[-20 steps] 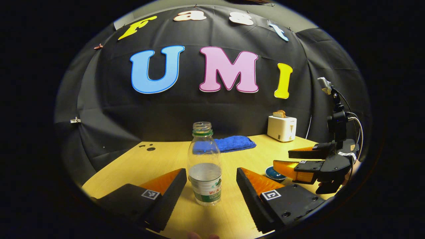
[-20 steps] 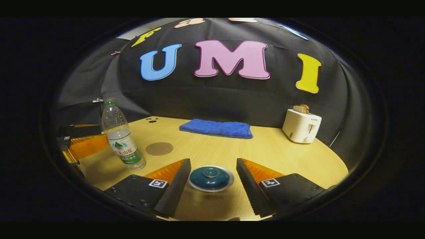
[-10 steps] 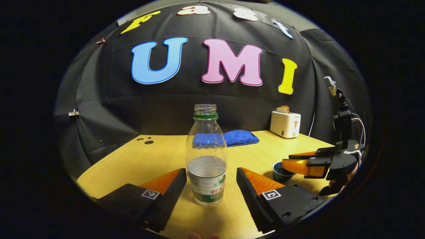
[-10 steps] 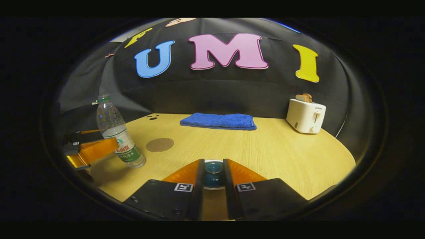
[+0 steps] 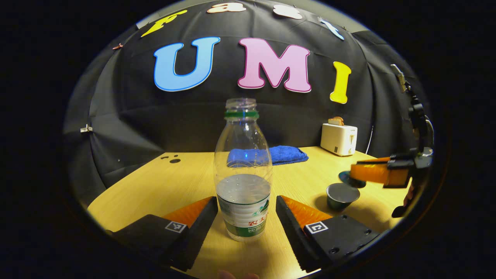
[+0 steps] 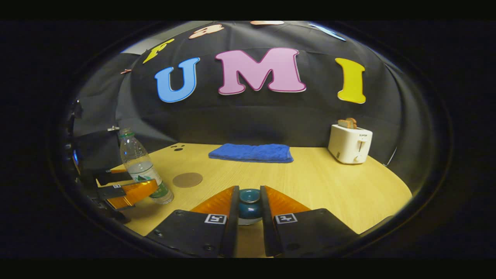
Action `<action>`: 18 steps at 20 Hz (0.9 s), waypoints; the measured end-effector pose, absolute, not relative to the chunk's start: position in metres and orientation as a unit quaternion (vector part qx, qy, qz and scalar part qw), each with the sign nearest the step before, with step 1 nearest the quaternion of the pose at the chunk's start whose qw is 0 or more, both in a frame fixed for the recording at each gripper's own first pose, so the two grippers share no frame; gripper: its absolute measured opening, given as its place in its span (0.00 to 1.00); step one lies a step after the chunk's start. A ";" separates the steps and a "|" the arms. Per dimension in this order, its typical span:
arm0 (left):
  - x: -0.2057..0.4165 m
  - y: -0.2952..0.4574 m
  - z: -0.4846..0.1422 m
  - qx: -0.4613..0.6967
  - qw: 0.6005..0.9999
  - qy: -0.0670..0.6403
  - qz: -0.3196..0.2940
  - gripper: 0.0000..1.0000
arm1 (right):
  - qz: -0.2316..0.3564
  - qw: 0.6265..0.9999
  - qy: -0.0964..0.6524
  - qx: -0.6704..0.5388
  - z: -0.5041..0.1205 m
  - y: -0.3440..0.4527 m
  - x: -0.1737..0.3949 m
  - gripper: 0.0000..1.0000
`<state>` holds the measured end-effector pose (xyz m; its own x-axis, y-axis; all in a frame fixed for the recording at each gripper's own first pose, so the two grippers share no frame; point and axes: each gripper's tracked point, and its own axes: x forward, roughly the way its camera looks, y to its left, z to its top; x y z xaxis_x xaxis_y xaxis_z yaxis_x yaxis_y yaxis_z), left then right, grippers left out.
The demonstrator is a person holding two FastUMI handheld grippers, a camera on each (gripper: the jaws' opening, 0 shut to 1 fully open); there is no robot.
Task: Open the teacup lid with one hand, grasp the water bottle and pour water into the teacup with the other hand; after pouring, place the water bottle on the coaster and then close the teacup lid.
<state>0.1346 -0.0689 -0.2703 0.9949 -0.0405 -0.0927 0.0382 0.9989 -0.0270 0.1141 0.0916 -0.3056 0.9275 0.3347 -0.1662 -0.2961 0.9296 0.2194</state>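
Right claw (image 6: 248,211) clenched on dark-blue ceramic teacup lid (image 6: 249,201), lifted off open teacup (image 5: 342,195) at four o'clock. Left claw (image 5: 246,215) released, straddling clear plastic water bottle (image 5: 243,174) on desk (image 5: 186,182). Risk: off-centre closing tipping uncapped bottle, spilling.

Table (image 6: 329,186): pale wood-grain top, smooth, low sheen, fine straight grain lines.

Water bottle (image 5: 243,170): clear thin plastic, glossy, ribbed near the base; printed film label wrapped round the lower part; cap off, plastic ring round the neck.

Teacup (image 5: 342,195): glazed ceramic, dark, smooth, dull shine at the rim.

Teacup lid (image 6: 249,203): same glazed ceramic, teal, glossy, highlights on the knob.

Coaster (image 6: 187,179): flat brown disc, matt; cork or board, cannot tell.

Towel (image 6: 251,152): blue terry cloth, nappy, rough, folded.

Toaster (image 6: 350,143): white plastic shell, smooth, satin.

Booth wall (image 6: 248,116): black cloth, matt, creased.
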 end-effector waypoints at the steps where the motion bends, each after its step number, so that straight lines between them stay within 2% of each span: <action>1: 0.136 -0.068 -0.272 -0.018 0.998 0.049 -0.016 0.95 | 0.154 0.979 0.099 0.095 -0.303 0.081 0.113 0.30; 2: 0.139 -0.067 -0.275 -0.022 0.998 0.052 -0.011 0.95 | 0.145 0.980 0.098 0.094 -0.304 0.071 0.112 0.36; 3: 0.141 -0.067 -0.276 -0.024 0.998 0.053 -0.007 0.95 | 0.137 0.981 0.100 0.092 -0.306 0.061 0.112 0.30; 4: 0.141 -0.068 -0.277 -0.025 0.998 0.054 -0.008 0.95 | 0.129 0.982 0.102 0.090 -0.308 0.052 0.112 0.30; 5: 0.139 -0.068 -0.275 -0.020 0.998 0.055 -0.004 0.92 | 0.121 0.983 0.104 0.087 -0.312 0.043 0.111 0.30; 6: 0.144 -0.067 -0.277 -0.012 0.998 0.057 0.000 0.79 | 0.114 0.984 0.106 0.085 -0.315 0.035 0.111 0.30; 7: 0.143 -0.067 -0.277 0.004 0.998 0.060 0.003 0.80 | 0.108 0.985 0.106 0.083 -0.315 0.027 0.109 0.36; 8: 0.143 -0.063 -0.277 0.041 0.996 0.072 0.019 0.78 | 0.103 0.986 0.107 0.080 -0.317 0.021 0.110 0.30; 10: 0.142 -0.054 -0.273 0.118 0.988 0.087 0.047 0.77 | 0.095 0.987 0.108 0.076 -0.319 0.010 0.108 0.30; 15: 0.150 -0.072 -0.260 0.352 0.931 0.092 0.042 0.76 | 0.082 0.989 0.103 0.066 -0.320 -0.014 0.113 0.30; 18: 0.155 -0.079 -0.258 0.419 0.902 0.088 0.050 0.76 | 0.081 0.990 0.100 0.061 -0.320 -0.027 0.116 0.30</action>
<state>0.1547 -0.0791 -0.2580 0.9797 0.1632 -0.1165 -0.0162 0.6436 0.7652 0.1159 -0.0274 -0.3203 0.9668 0.1724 -0.1886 -0.1479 0.9794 0.1374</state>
